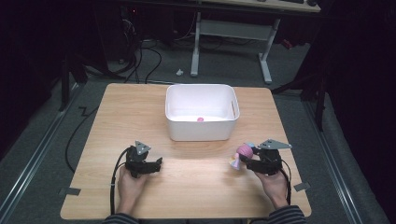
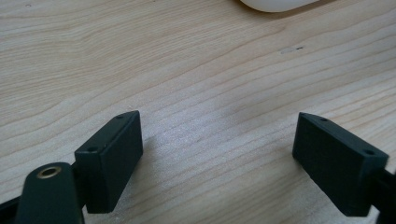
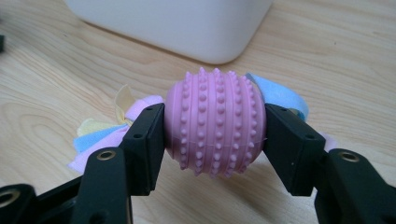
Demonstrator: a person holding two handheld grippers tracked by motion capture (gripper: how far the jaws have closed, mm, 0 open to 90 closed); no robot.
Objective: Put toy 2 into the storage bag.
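A pink studded ball toy (image 3: 215, 122) with pastel cloth strips tied at both ends sits between the jaws of my right gripper (image 3: 214, 135), which is shut on it. From above, the toy (image 1: 243, 153) is at the right front of the table, just off the white bin (image 1: 201, 112). My left gripper (image 1: 156, 164) rests at the left front of the table. Its jaws stand wide apart over bare wood in the left gripper view, so the left gripper (image 2: 217, 154) is open with nothing between them.
The white bin stands at the table's middle back, with a small pink thing (image 1: 200, 119) on its floor. The bin's corner (image 3: 187, 28) looms close ahead of the right gripper. The wooden table (image 1: 196, 186) has free room between the two hands.
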